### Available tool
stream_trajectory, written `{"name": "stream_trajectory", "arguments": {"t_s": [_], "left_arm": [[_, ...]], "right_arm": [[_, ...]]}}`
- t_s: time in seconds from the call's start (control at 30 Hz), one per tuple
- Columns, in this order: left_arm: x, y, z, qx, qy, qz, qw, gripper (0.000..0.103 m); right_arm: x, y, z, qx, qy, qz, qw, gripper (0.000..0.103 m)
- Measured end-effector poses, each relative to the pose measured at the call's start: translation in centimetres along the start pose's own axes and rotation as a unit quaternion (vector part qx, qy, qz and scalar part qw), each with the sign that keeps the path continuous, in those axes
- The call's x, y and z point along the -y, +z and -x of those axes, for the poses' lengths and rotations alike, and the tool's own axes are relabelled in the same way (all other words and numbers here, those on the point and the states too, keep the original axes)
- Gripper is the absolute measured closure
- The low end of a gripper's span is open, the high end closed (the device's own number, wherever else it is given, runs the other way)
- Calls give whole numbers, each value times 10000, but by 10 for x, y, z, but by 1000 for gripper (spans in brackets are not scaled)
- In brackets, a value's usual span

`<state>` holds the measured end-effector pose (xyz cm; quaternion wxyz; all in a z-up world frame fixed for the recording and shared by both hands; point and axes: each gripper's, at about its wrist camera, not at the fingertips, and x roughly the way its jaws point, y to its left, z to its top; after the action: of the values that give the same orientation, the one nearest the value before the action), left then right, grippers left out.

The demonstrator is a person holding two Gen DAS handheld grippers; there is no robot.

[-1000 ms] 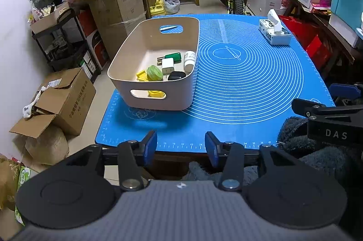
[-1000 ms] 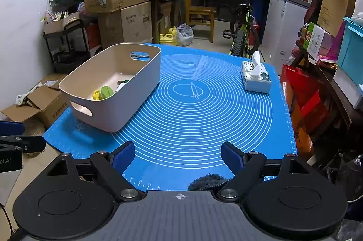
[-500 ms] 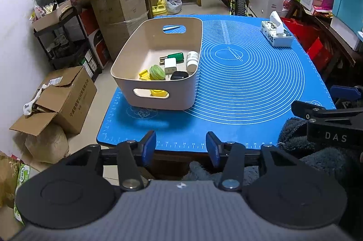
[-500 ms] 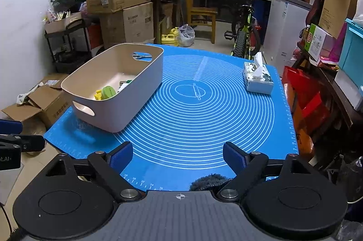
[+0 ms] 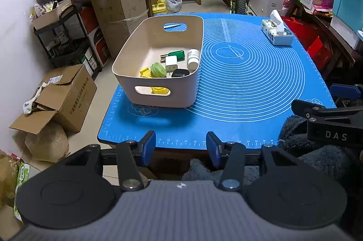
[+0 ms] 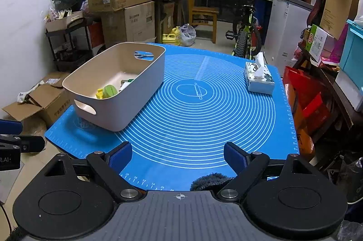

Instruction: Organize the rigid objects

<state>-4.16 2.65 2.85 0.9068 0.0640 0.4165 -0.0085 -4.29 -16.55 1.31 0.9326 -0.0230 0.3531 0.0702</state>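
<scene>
Where the mat lies blue: beige bin; small rigid bits

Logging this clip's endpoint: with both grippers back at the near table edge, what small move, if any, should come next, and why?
Probably none beyond keeping both grippers back; sorting looks finished. The small items, such as the white bottle and green round case, lie inside the beige bin. Only the tissue box stands on the blue mat. Left gripper and right gripper hold nothing, jaws open.
</scene>
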Motion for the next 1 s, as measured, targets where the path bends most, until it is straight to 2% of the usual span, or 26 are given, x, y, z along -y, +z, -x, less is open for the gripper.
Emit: {"name": "stream_trajectory", "arguments": {"t_s": [1.0], "left_arm": [[-2, -2, -1, -67, -30, -33, 10000, 50]], "right_arm": [[0, -2, -3, -71, 32, 8, 10000, 13]]}}
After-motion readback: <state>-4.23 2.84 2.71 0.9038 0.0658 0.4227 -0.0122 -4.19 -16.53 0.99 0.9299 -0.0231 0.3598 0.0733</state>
